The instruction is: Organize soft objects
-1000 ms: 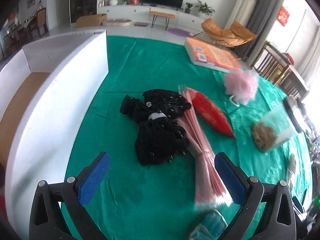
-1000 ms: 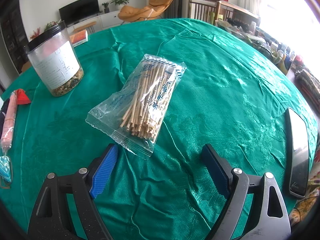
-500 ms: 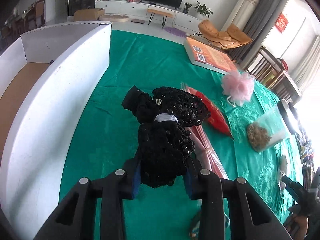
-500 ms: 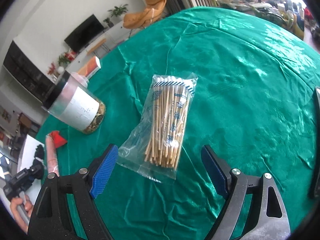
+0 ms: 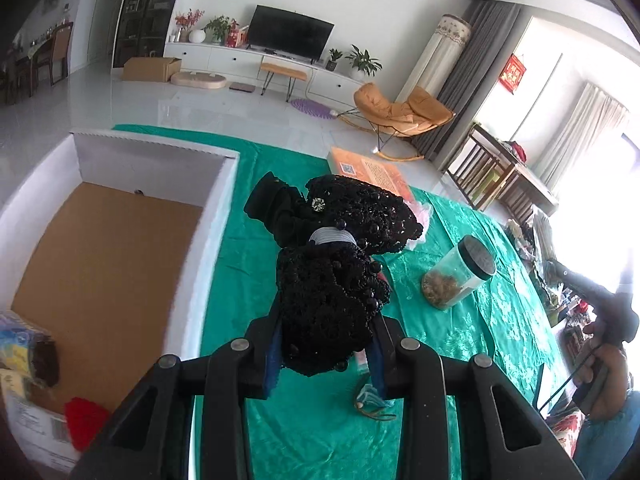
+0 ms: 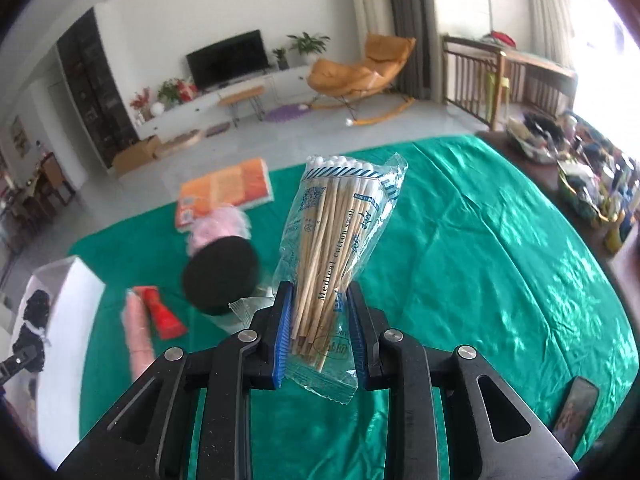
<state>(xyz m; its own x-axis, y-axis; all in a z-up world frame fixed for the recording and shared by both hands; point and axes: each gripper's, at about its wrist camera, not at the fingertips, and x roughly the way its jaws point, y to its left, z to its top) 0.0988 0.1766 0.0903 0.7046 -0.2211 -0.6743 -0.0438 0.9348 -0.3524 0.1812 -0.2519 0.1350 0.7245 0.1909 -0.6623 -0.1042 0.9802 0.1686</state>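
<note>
- A black beaded bow (image 5: 336,264) is clamped between the blue pads of the left gripper (image 5: 325,354) and is held up off the green cloth (image 5: 248,280).
- The bow is seen just right of a white box (image 5: 192,280), whose brown floor lies to the left; a red soft item (image 5: 82,420) and some packets (image 5: 24,344) are seen in the box's near corner.
- A clear jar (image 5: 460,276) with a black lid is shown standing on the cloth, right of the bow.
- An orange book (image 5: 372,172) is seen lying at the far edge of the cloth.
- A bag of swabs (image 6: 336,256) is pinched near its lower end by the right gripper (image 6: 320,334) and is held upright, clear of the cloth.
- In the right view, the jar's black lid (image 6: 220,276) is seen left of the bag, with a pink puff (image 6: 218,226) beyond it.
- A red pouch (image 6: 162,314) and a pink bundle (image 6: 138,338) are shown lying side by side on the cloth, between the jar and the box.
- A phone (image 6: 574,412) is seen lying near the right edge of the cloth.
</note>
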